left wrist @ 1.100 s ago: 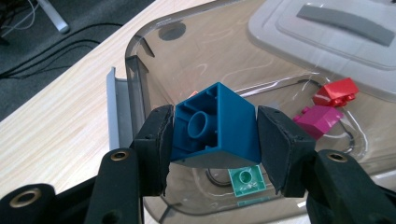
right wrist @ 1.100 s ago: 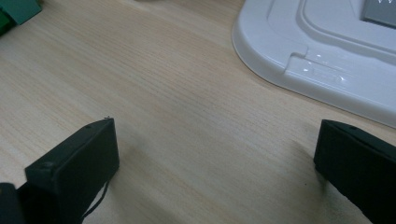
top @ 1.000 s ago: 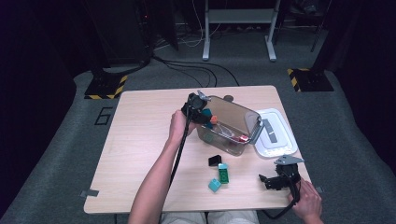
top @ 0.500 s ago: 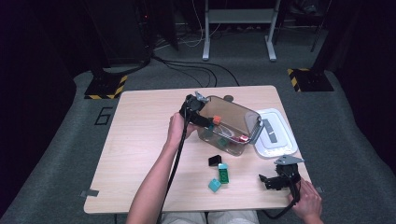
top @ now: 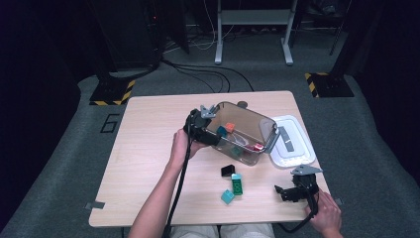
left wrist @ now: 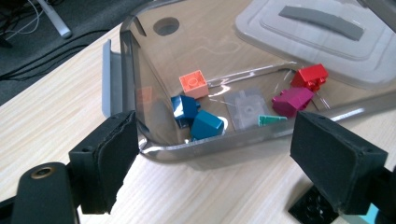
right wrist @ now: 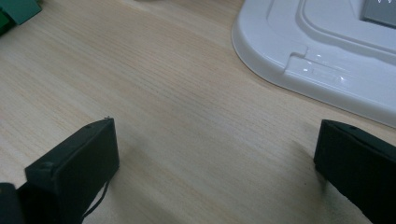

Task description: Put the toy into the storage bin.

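A clear plastic bin stands in the middle of the table. In it lie an orange brick, a blue brick, a teal brick, a magenta brick and a red brick. My left gripper sits at the bin's left rim. Its jaws have just been opening and stand open with nothing between them. My right gripper rests open on bare wood near the table's front right corner.
The bin's white lid lies right of the bin, close ahead of my right gripper. A black brick, a green brick and a teal brick lie on the table in front of the bin.
My left gripper has drawn back from over the bin toward its left rim, and its jaws have spread apart. The right gripper has not moved.
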